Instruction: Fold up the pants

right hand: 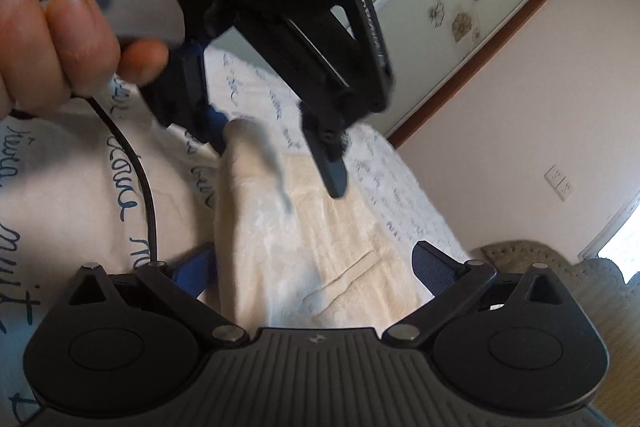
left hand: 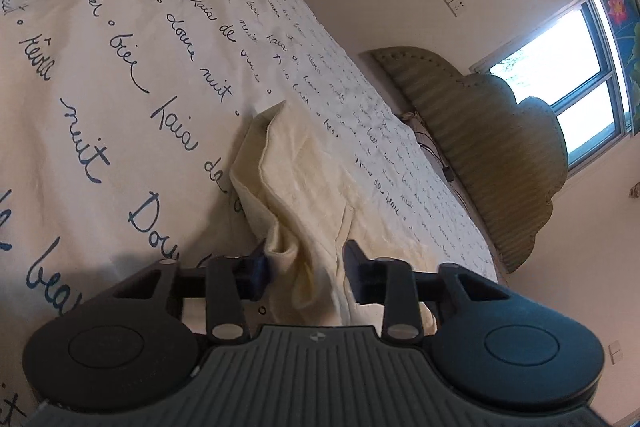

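At the lower centre of the left wrist view, the left gripper (left hand: pixel 306 269) has its jaws drawn narrow around a bunched ridge of the cream pants (left hand: pixel 296 179), the left blue pad touching the fabric; the right pad sits just beside the fold and contact there is hard to confirm. The pants lie in a long strip across the script-printed bedsheet (left hand: pixel 112 75), running from the gripper toward the middle of the frame, where a corner stands up slightly. Judgement: the pinch is at the near end so that end can be lifted and carried over the rest for a fold. In the right wrist view, the right gripper (right hand: pixel 316 269) has jaws spread wide, astride the same strip of pants (right hand: pixel 304 247) at lower centre, neither pad pressing cloth; likely positioned to take the other edge of the near end. The left gripper (right hand: pixel 280 163) fills the upper centre of that view, blurred, held by a hand (right hand: pixel 52 27) at upper left with a black cable (right hand: pixel 146 187) trailing below. Hidden: the near end of the pants beneath both gripper bodies, so waistband versus cuffs cannot be told; the far end is blocked in the right view. A padded headboard (left hand: pixel 500 147) sits at right.
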Motion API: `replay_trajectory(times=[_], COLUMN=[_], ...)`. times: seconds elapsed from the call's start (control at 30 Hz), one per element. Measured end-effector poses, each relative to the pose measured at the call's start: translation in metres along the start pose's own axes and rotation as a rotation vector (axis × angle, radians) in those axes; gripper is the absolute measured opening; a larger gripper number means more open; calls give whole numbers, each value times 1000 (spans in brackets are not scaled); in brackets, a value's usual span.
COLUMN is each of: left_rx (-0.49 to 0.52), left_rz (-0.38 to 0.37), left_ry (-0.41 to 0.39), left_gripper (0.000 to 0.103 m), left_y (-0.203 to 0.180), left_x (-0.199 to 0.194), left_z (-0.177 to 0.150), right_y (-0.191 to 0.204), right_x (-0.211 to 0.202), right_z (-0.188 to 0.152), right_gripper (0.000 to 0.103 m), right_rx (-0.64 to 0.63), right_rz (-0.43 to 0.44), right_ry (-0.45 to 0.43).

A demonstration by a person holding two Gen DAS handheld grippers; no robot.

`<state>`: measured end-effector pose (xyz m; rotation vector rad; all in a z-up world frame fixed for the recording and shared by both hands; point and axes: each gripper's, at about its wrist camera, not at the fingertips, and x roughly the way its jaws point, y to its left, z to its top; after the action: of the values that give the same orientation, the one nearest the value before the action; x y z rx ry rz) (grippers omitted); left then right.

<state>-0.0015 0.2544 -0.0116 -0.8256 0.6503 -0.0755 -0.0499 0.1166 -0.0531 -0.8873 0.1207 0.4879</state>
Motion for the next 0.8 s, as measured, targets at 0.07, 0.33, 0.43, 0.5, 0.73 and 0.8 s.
replay_trajectory(times=[0.07, 0.33, 0.43, 0.5, 0.73, 0.8], left_rx=[17, 11, -17, -44, -167, -204], left_rz=[7, -19, -34, -56, -172, -167], left_ry=[-10, -5, 31, 38, 162, 164], left_gripper=[22, 27, 61, 80, 81, 72], left_y=[-1, 1, 7, 12, 25, 29], left_x=[-2, -4, 2, 7, 52, 63], left_z=[-1, 2, 8, 14, 33, 33], right_y=[-2, -12, -3, 0, -24, -30], right_x=[0, 7, 5, 4, 2, -1], right_z=[-2, -4, -3, -1, 0, 0], right_gripper=[103, 27, 17, 16, 15, 15], right_rx=[37, 66, 1, 13, 141, 171], right_rz=[-4, 111, 90, 94, 117, 106], right_ry=[6, 9, -6, -14, -45, -61])
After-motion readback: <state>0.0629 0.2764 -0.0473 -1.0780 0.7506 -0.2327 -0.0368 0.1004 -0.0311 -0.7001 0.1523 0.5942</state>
